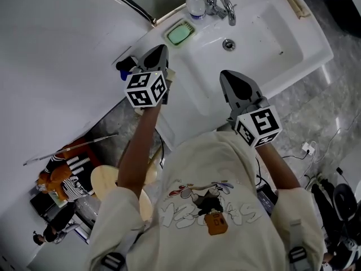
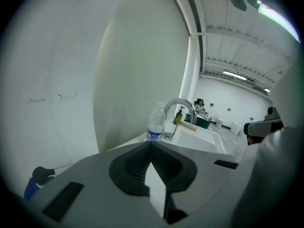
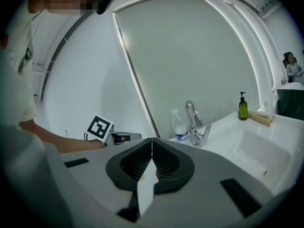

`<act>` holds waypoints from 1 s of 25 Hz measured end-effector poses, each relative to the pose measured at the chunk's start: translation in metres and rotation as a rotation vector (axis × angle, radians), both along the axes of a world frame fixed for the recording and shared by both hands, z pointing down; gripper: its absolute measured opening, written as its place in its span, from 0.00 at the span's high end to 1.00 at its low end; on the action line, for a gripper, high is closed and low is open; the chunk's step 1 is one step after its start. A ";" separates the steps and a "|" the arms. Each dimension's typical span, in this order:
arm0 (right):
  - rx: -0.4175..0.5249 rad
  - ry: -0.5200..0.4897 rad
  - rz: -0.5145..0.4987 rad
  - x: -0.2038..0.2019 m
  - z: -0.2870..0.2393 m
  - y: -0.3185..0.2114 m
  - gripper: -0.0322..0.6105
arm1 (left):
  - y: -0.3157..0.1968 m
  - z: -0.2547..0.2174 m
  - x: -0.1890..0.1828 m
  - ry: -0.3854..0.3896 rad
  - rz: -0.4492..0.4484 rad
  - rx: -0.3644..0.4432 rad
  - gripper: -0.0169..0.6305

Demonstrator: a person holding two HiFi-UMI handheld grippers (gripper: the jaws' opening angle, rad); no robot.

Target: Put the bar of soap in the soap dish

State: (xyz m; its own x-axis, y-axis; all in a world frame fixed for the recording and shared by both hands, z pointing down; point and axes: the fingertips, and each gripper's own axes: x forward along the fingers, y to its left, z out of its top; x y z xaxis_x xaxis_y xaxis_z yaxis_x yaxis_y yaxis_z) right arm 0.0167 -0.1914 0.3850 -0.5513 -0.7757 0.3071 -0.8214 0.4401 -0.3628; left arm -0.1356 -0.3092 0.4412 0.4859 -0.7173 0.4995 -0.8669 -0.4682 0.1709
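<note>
Left gripper (image 1: pixel 162 48) hangs clenched and empty over the left rim of the white ceramic sink (image 1: pixel 265 35), and the right gripper (image 1: pixel 225 75) is likewise shut on nothing over its front edge. Just beyond the left tips, the green bar of soap (image 1: pixel 180 33) lies in the pale rectangular soap dish (image 1: pixel 168 38). A clear plastic water bottle (image 1: pixel 195 5) and a curved chrome tap (image 1: pixel 221 3) stand beside it.

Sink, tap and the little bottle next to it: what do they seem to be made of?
Sink: glossy white, probably glazed ceramic, judging by its smooth sheen. Tap: polished metal, likely chrome-plated; it mirrors its surroundings. Bottle: clear thin plastic, see-through with a blue label and white cap.
</note>
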 end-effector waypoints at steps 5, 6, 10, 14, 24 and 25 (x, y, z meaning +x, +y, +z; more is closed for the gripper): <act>0.014 0.013 -0.007 -0.001 -0.006 0.009 0.94 | 0.030 -0.011 0.002 0.034 -0.001 -0.002 0.96; 0.016 0.017 -0.008 0.000 -0.006 0.011 0.94 | 0.035 -0.013 0.004 0.040 -0.001 -0.001 0.96; 0.027 0.030 -0.004 0.003 -0.007 0.016 0.94 | 0.052 -0.020 0.006 0.063 -0.003 0.008 0.96; 0.039 0.039 0.001 0.004 -0.013 0.021 0.94 | 0.064 -0.036 0.007 0.081 -0.004 0.029 0.96; 0.064 0.062 -0.001 -0.002 -0.025 0.030 0.94 | 0.100 -0.077 0.008 0.158 -0.025 0.092 0.96; 0.067 0.065 -0.004 -0.004 -0.026 0.031 0.94 | 0.104 -0.079 0.007 0.160 -0.024 0.098 0.96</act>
